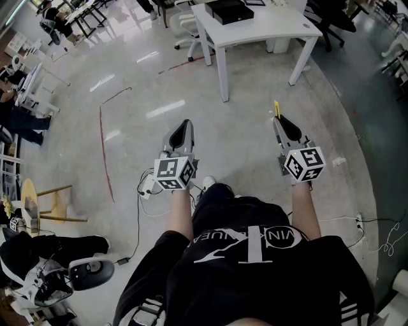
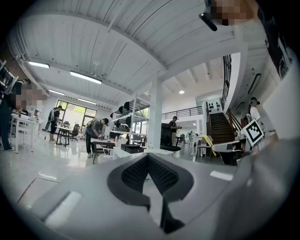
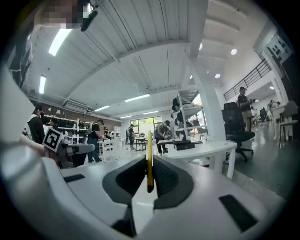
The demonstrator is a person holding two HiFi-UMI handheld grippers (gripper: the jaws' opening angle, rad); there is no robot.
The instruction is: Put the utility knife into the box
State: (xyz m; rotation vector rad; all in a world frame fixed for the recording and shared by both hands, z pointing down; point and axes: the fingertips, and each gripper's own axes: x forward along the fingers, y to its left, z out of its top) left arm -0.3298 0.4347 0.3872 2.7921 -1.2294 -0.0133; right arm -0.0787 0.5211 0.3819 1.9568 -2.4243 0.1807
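A thin yellow utility knife stands upright between the jaws of my right gripper, which is shut on it. In the head view its yellow tip sticks out past the right gripper. My left gripper is shut with nothing in it, its pads pressed together. A black box lies on the white table ahead, well beyond both grippers. The same box shows on the table in the right gripper view, and the box also appears in the left gripper view.
Grey polished floor lies between me and the white table. A swivel chair stands left of the table, a black office chair to its right. A red line marks the floor. Cables trail by my feet. People work at desks in the background.
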